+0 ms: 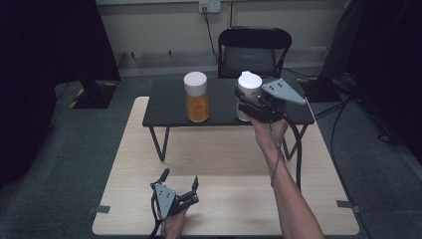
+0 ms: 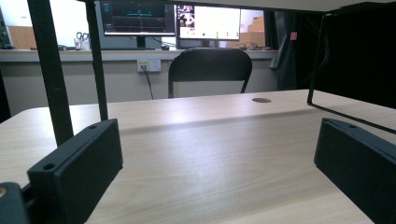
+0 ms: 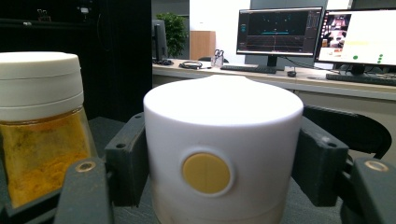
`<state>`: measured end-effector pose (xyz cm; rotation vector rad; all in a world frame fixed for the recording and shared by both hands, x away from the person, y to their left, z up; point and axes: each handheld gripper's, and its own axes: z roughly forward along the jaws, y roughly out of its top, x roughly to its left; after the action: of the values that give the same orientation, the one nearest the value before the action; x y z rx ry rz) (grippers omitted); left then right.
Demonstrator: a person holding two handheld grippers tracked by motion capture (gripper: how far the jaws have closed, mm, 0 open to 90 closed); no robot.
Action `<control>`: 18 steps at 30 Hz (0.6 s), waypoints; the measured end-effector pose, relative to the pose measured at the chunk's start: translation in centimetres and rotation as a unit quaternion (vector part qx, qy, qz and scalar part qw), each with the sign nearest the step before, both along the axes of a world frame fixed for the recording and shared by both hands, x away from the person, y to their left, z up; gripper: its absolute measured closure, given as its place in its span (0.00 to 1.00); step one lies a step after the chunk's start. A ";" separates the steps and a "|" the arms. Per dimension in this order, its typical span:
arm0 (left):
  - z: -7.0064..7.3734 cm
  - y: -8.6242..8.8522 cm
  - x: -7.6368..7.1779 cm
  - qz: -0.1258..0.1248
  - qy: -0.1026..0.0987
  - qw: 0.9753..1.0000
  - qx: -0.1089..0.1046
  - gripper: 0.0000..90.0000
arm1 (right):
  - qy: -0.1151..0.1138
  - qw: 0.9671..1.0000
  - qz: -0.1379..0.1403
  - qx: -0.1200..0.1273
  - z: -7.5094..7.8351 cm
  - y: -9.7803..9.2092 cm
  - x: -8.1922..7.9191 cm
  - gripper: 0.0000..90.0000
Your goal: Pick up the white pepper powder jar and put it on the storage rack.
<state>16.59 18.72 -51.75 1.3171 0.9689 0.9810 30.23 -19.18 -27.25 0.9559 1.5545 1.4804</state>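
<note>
A jar with a white lid stands on the right part of a low black table. My right gripper is shut on that jar, coming in from the near side. In the right gripper view the jaws press both sides of the white lid, which bears a round yellow dot. To its left stands a second jar with a white cap and orange powder, a little apart. My left gripper rests open on the wooden table near the front edge, with nothing between its jaws.
The black table stands on thin legs at the back of the wooden table. A black folding chair stands behind it. Cables run over the grey floor at the right. Dark curtains hang on both sides.
</note>
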 end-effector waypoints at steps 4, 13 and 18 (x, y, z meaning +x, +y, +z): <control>0.0 0.0 0.0 0.000 0.000 1.000 0.000 0.00 | -0.013 1.000 -0.010 0.002 -0.3 0.3 -0.1 0.14; 0.0 0.0 0.0 0.000 0.000 1.000 0.000 0.01 | -0.017 1.000 -0.011 0.011 -0.9 0.1 0.1 0.00; 0.0 0.0 0.0 0.000 0.000 1.000 0.000 0.01 | -0.021 1.000 -0.010 0.013 -1.2 0.0 -0.3 0.00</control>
<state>16.59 18.72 -51.75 1.3172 0.9691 0.9811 29.96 -19.15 -28.41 0.9472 1.4941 1.5013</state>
